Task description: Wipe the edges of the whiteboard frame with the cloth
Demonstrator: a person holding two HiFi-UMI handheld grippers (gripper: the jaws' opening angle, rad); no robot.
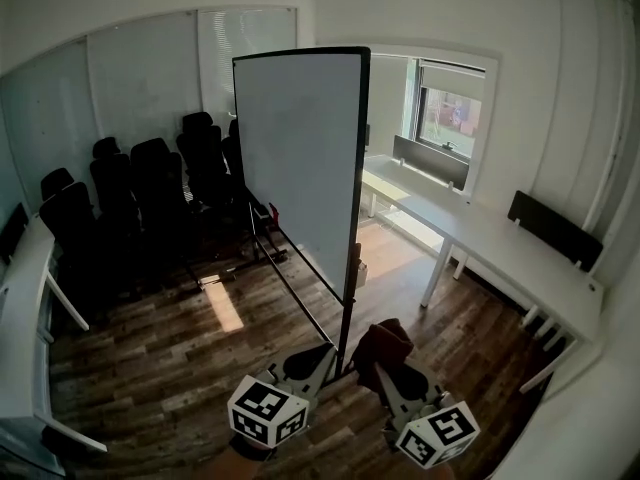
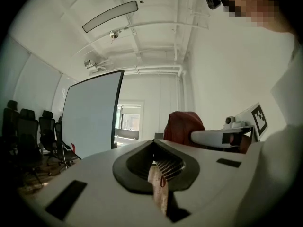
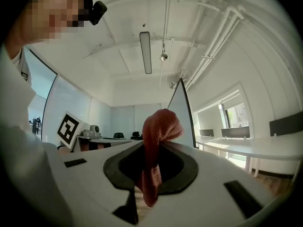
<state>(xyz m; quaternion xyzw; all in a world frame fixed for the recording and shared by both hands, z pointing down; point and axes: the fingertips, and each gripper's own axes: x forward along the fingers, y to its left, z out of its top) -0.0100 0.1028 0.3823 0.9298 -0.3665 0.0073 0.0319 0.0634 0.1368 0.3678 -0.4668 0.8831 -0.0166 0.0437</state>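
Observation:
A tall whiteboard (image 1: 300,158) on a wheeled stand rises mid-room, its black frame edge (image 1: 358,188) turned toward me. It also shows in the left gripper view (image 2: 90,112) and edge-on in the right gripper view (image 3: 183,112). My right gripper (image 1: 388,370) is low, just right of the board's near post, shut on a dark red cloth (image 1: 384,342). The cloth (image 3: 160,126) bunches up out of its jaws (image 3: 151,162). My left gripper (image 1: 320,356) sits left of the post, jaws together with nothing held (image 2: 158,169). From there the cloth (image 2: 183,126) shows to the right.
Several black office chairs (image 1: 130,198) crowd the left behind the board. A long white desk (image 1: 480,238) runs along the right wall under a window (image 1: 450,118). Another white table (image 1: 20,308) lines the left edge. The stand's black base rail (image 1: 295,288) lies on the wooden floor.

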